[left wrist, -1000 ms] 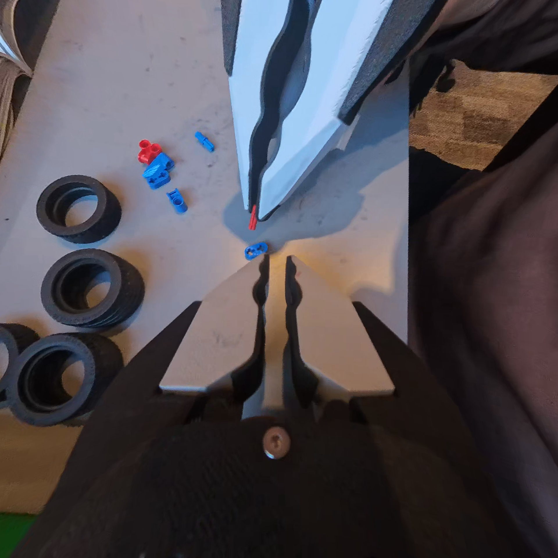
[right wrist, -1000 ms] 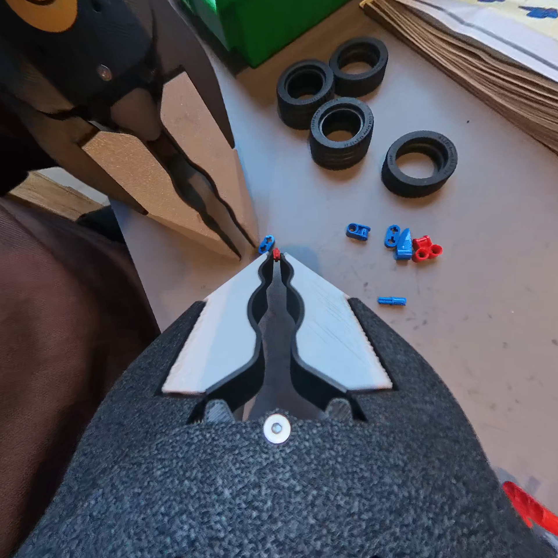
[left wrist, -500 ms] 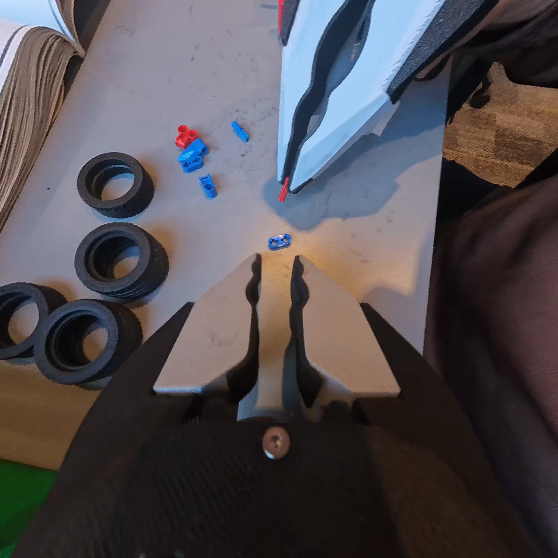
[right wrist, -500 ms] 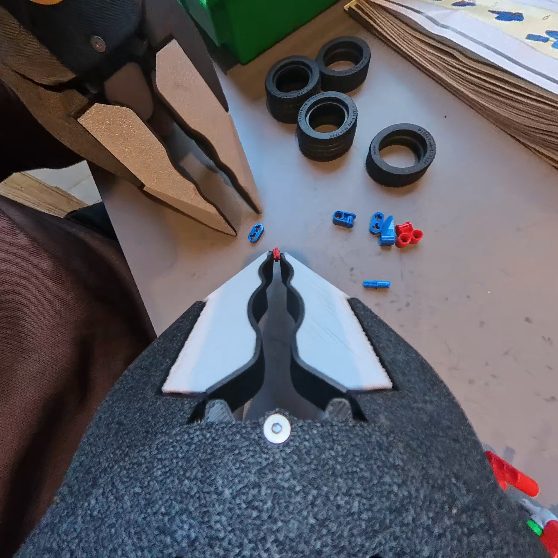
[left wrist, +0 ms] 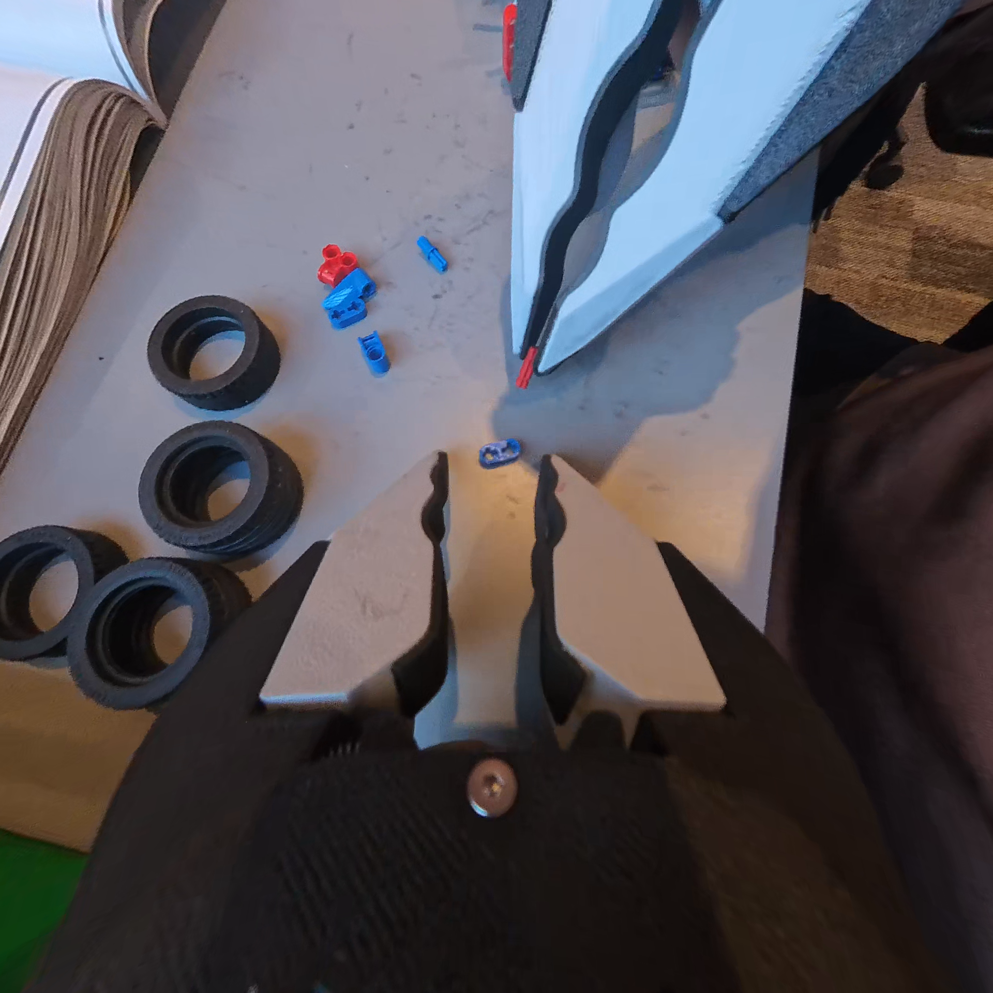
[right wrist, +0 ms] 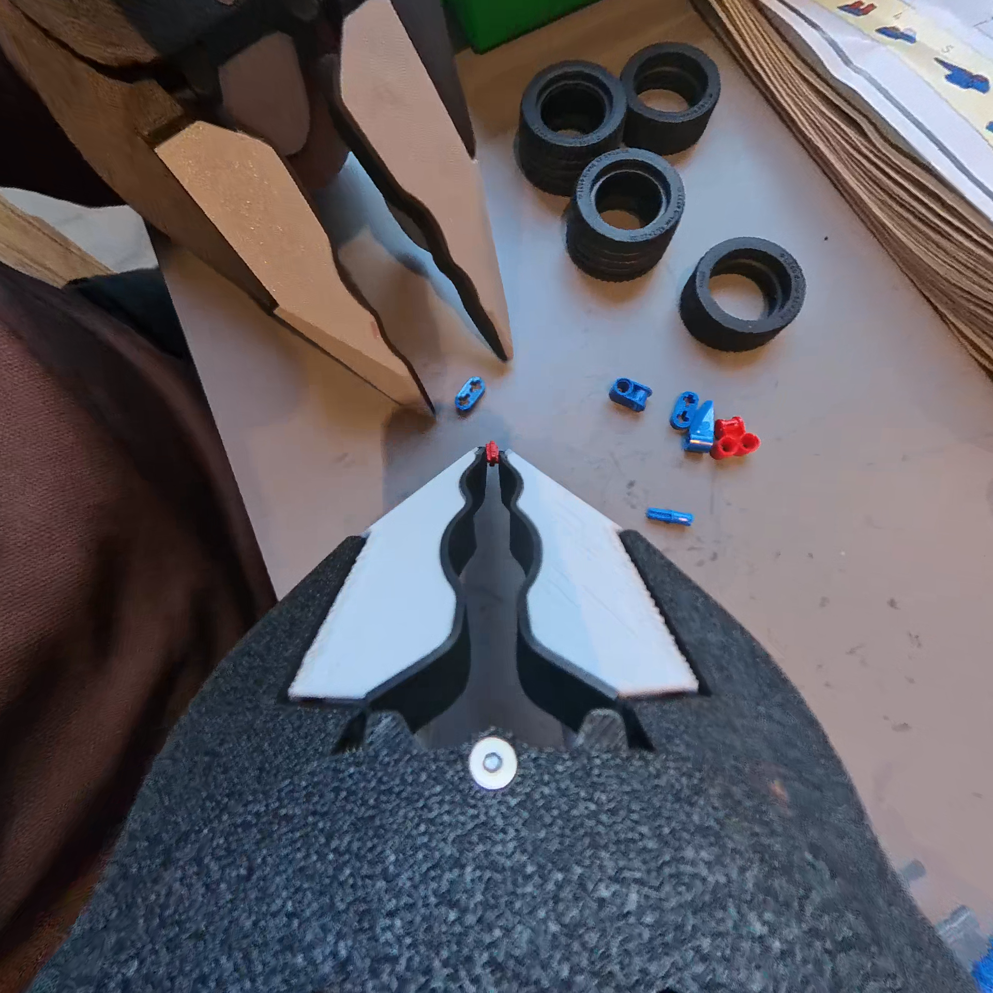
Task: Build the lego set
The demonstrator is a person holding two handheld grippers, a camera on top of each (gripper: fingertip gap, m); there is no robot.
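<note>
A small blue two-hole link lies flat on the grey counter (a thin red pin nearby, pinched upright).

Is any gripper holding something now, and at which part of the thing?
The right gripper pinches a small red pin by one end, at its very fingertips. The left gripper is open and holds nothing.
</note>
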